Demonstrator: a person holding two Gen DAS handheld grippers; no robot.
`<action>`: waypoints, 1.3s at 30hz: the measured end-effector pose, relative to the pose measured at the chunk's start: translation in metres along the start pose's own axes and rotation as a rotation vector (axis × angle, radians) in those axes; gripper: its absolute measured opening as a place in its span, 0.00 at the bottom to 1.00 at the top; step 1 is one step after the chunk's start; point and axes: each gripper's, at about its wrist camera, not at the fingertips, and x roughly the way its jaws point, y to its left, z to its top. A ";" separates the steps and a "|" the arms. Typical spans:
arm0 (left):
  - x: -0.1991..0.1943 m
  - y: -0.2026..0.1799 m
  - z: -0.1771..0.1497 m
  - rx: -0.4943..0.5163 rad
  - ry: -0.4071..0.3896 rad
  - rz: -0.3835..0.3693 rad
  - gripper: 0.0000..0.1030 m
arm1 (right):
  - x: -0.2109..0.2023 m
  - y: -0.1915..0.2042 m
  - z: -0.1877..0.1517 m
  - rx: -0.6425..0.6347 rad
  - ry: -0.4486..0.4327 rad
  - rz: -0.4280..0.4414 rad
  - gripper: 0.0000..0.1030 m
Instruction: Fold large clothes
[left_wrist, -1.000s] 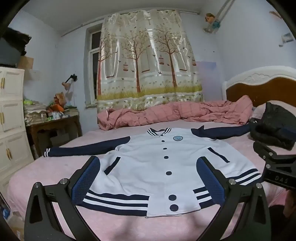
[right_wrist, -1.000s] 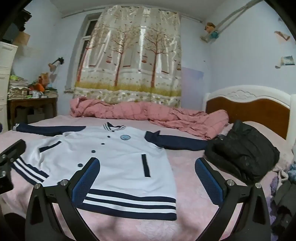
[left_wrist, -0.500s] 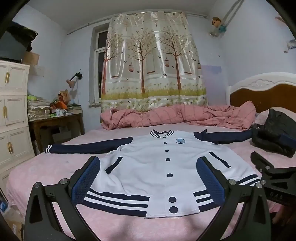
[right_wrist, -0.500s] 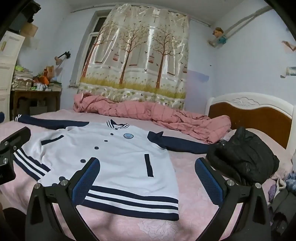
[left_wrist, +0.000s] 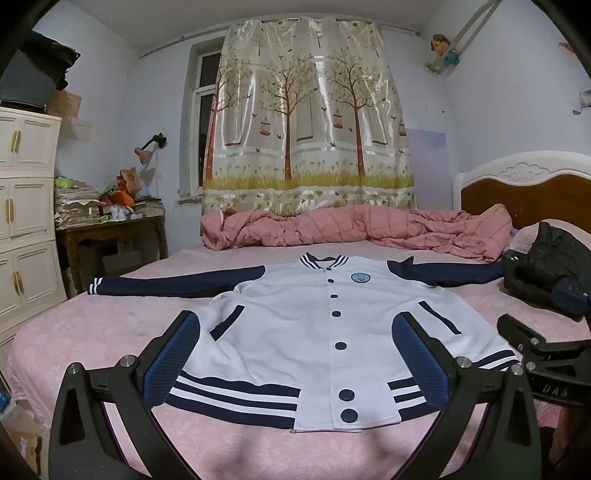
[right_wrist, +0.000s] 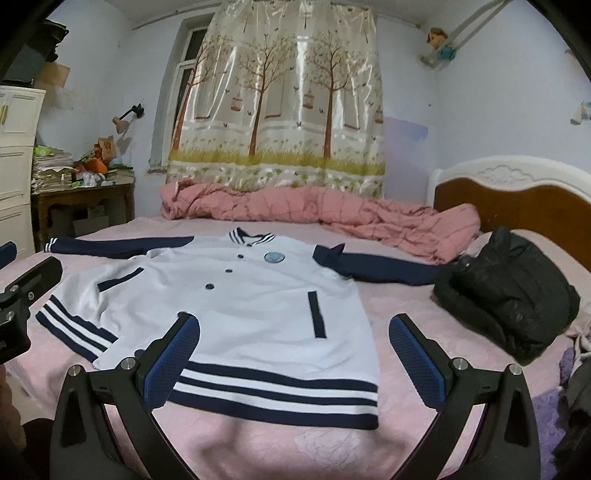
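Note:
A white varsity jacket (left_wrist: 295, 332) with navy sleeves, navy buttons and a striped hem lies flat, front up, on the pink bed (left_wrist: 110, 325), both sleeves spread out sideways. It also shows in the right wrist view (right_wrist: 251, 306). My left gripper (left_wrist: 295, 365) is open and empty, held above the jacket's hem near the front bed edge. My right gripper (right_wrist: 295, 362) is open and empty, above the hem's right part. The right gripper's body shows in the left wrist view (left_wrist: 543, 354).
A crumpled pink quilt (left_wrist: 351, 232) lies along the far side of the bed. A black padded coat (right_wrist: 509, 291) sits at the right by the headboard (right_wrist: 517, 192). A cluttered wooden table (left_wrist: 110, 229) and white cabinet (left_wrist: 26, 221) stand at the left.
Both grippers have tilted and risen slightly, so the jacket sits lower in both views. The jacket has not moved and both grippers stay open.

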 end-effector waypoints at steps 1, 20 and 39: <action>-0.001 0.000 0.000 -0.001 0.000 0.002 1.00 | 0.001 0.003 0.000 -0.008 0.005 -0.003 1.00; -0.006 -0.001 -0.001 0.024 -0.045 0.018 1.00 | 0.000 0.022 -0.002 -0.058 -0.006 -0.024 1.00; -0.008 0.002 -0.004 0.018 -0.047 0.013 1.00 | 0.004 0.014 0.002 -0.035 0.009 -0.003 1.00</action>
